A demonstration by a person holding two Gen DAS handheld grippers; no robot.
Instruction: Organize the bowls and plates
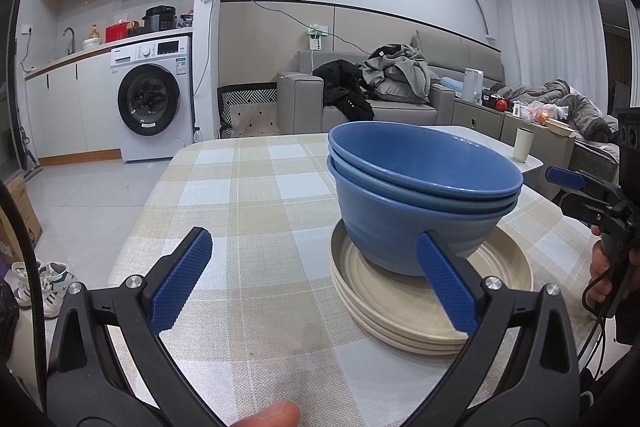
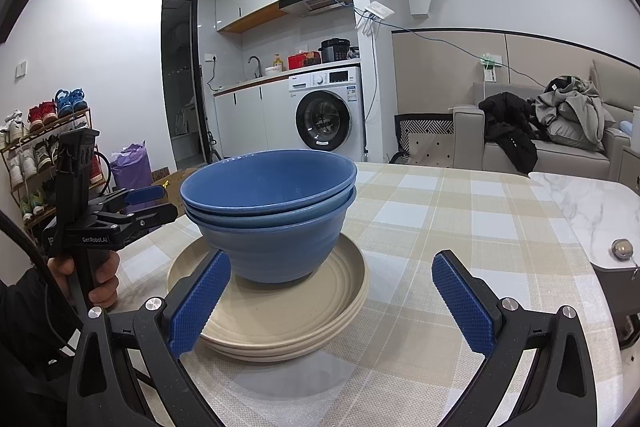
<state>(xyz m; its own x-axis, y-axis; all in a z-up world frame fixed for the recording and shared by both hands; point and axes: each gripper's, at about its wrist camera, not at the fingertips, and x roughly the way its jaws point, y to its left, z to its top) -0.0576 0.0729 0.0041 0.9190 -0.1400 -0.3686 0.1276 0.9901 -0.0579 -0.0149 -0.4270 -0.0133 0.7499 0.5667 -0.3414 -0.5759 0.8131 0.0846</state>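
Observation:
Three nested blue bowls (image 1: 420, 195) (image 2: 272, 223) sit on a stack of beige plates (image 1: 404, 311) (image 2: 280, 319) on the plaid tablecloth. My left gripper (image 1: 314, 237) is open and empty. Its right finger (image 1: 446, 283) reaches in front of the bowls and over the plates, while the other hangs above bare cloth. My right gripper (image 2: 332, 261) is also open and empty, and its left finger (image 2: 200, 303) overlaps the plates' near rim. Each gripper shows in the other's view, held by a hand beside the stack: the right gripper (image 1: 560, 191), the left gripper (image 2: 168, 202).
The table's plaid cloth (image 1: 248, 195) (image 2: 440, 219) stretches left of and behind the stack. A cream cup (image 1: 523, 144) stands on a marble side table (image 2: 592, 203) at the right. A washing machine, a sofa with clothes and a shoe rack lie beyond the table.

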